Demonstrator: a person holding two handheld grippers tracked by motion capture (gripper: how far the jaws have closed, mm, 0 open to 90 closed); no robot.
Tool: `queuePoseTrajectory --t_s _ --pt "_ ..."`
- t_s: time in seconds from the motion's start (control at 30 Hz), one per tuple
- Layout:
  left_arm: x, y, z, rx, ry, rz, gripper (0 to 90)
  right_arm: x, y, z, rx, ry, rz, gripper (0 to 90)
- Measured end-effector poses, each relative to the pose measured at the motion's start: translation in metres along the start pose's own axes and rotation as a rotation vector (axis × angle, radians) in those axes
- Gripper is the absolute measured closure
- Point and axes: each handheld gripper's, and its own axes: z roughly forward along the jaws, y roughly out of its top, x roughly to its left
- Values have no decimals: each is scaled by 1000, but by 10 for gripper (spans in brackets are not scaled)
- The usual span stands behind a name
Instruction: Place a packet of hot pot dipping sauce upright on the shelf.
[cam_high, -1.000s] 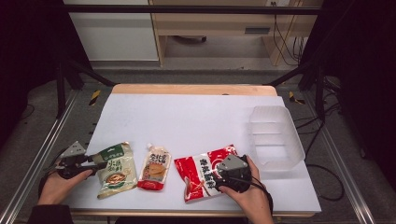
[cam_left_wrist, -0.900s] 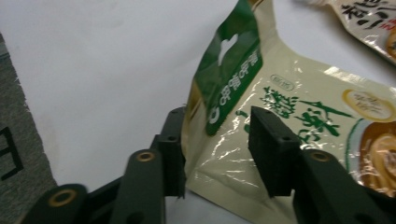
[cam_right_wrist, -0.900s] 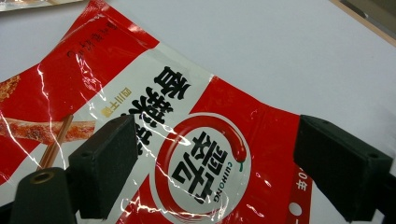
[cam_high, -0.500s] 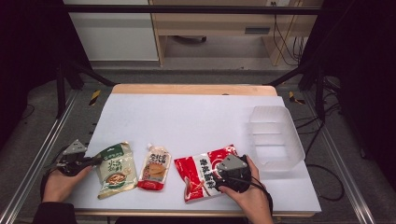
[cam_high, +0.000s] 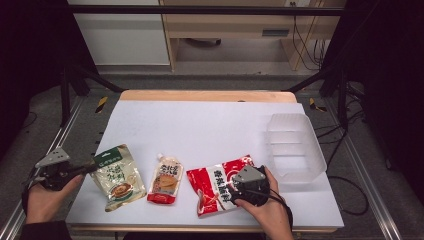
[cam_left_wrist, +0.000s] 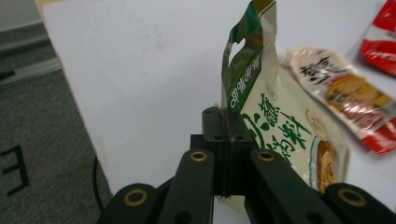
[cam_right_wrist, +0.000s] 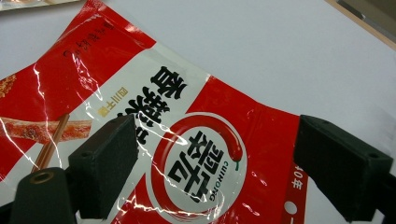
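Now the left gripper (cam_left_wrist: 223, 140) has just clamped the green pouch's (cam_high: 116, 175) edge and tilted it up, ready to lift, while the right gripper (cam_right_wrist: 210, 172) gapes over the red pouch (cam_right_wrist: 187, 154).

left gripper (cam_left_wrist: 224, 140): its two black jaws are rising from 6 o'clock and meeting at the middle of the view; they have just been closing, and the pads are pressing together on the left edge of the green pouch.
green pouch (cam_left_wrist: 266, 121): green and cream with a hang hole near its top, it is standing up from the jaws toward 12 o'clock and leaning out to 3 o'clock.
orange sachet (cam_left_wrist: 345, 93): it is lying at 3 o'clock, just beside the green pouch.
red packet (cam_left_wrist: 384, 35): a corner is showing at 2 o'clock.
white table (cam_left_wrist: 140, 70): it is spreading from 9 to 12 o'clock.
grey floor (cam_left_wrist: 42, 140): it is lying at 8 o'clock.
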Motion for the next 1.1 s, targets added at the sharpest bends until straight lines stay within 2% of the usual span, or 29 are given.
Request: queuePoseTrajectory --t_s 0.17,0.3,0.37,0.4,0.43,0.5,0.77,0.97,1.1 --pt "-13 16 -15 -44 -51 49 900 0 0 0 0 2 -3 144" --pt "-24 28 -27 -53 -79 91 900 -1 0 -1 -2 2 1 143" --pt "-26 31 -30 -55 -69 104 900 -1 0 -1 -2 1 2 144" --pt "-33 37 -34 -60 -61 129 900 -1 0 0 -2 1 2 144" --pt "-33 37 -34 -60 -61 129 900 -1 0 0 -2 1 2 144" --pt "-41 45 -34 -72 -33 144 900 0 0 0 -1 2 -2 143" --pt "-51 52 -29 -129 16 126 900 0 0 0 -2 7 -4 142" --pt "-58 55 -25 -150 7 125 900 0 0 0 -3 9 -3 141" --pt "-67 64 -23 -144 0 159 900 1 0 2 -3 12 2 139"
